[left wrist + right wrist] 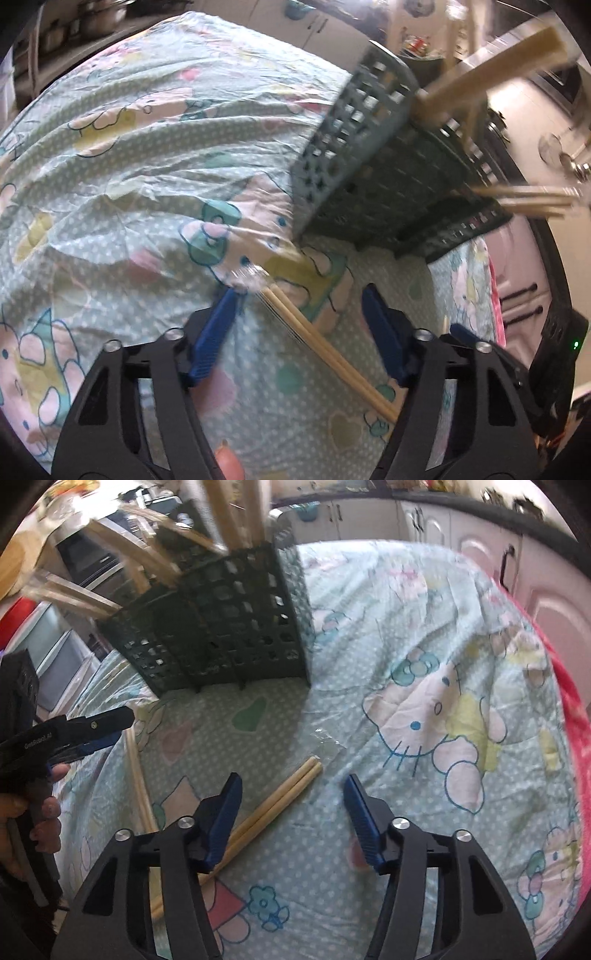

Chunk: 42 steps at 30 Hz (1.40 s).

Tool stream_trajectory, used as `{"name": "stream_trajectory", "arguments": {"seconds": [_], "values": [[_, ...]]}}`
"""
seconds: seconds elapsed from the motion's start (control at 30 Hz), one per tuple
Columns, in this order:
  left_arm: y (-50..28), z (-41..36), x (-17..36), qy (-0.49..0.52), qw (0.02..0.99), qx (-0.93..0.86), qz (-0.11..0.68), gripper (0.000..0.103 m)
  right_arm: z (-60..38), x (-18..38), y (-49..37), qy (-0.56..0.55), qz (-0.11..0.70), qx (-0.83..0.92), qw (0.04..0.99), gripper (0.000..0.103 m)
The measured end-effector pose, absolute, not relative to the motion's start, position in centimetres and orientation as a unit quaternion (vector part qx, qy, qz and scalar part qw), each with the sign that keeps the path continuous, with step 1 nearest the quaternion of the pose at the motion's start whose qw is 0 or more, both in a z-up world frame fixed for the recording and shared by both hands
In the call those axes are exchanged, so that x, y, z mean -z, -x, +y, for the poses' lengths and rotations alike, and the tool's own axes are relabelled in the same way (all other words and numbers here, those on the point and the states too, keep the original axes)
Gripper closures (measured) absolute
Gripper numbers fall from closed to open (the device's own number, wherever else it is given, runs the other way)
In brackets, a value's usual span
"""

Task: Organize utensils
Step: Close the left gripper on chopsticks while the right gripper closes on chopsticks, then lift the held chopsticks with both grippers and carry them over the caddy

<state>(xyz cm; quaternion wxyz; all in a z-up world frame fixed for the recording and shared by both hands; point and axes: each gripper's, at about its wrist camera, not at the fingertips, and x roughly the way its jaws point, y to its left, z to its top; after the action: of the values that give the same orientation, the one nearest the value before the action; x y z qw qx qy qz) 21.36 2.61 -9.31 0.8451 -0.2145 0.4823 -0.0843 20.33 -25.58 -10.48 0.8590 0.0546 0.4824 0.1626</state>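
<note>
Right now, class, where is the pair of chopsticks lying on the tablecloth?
The pair of chopsticks lies flat on the patterned tablecloth, in front of the green utensil basket, between the right gripper's open fingers.

The left gripper (301, 295) hangs with jaws apart over a chopstick pair (328, 354) on the patterned cloth (147, 147); nothing is gripped. A green basket (369, 166) holding wooden utensils (491, 74) stands beyond.

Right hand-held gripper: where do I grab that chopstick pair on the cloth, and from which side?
Take the chopstick pair near its middle, coming from above, pads closing across both sticks. They lie flat, side by side on the cloth, so a crosswise pinch should hold both. The right hand-held gripper stands open, its left pad already above them.
</note>
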Motion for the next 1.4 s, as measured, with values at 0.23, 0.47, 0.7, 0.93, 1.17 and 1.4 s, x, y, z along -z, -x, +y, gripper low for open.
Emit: {"name": "stream_trajectory", "arguments": {"seconds": [0.23, 0.47, 0.7, 0.93, 1.17, 1.4], "values": [[-22.4, 3.4, 9.5, 0.216, 0.842, 0.062, 0.490, 0.066, -25.7, 10.8, -21.4, -0.056, 0.489, -0.141, 0.859, 0.082], [-22.8, 4.7, 9.9, 0.226, 0.838, 0.054, 0.494, 0.095, -26.3, 10.4, -21.5, -0.063, 0.482, -0.145, 0.862, 0.093], [-21.7, 6.7, 9.3, 0.258, 0.835, 0.083, 0.479, 0.100, -26.0, 7.9, -20.3, -0.068, 0.452, -0.177, 0.872, 0.095], [-19.2, 6.2, 5.7, 0.255, 0.854, 0.123, 0.437, 0.101, -23.1, 3.9, -18.0, -0.027, 0.403, -0.233, 0.885, 0.096], [-16.6, 4.0, 0.5, 0.226, 0.877, 0.174, 0.386, 0.101, -20.9, -0.7, -15.5, 0.006, 0.349, -0.281, 0.894, 0.098], [-14.8, 2.3, -5.0, 0.206, 0.895, 0.216, 0.331, 0.101, -20.4, -4.8, -14.0, 0.017, 0.299, -0.302, 0.905, 0.098]]}}
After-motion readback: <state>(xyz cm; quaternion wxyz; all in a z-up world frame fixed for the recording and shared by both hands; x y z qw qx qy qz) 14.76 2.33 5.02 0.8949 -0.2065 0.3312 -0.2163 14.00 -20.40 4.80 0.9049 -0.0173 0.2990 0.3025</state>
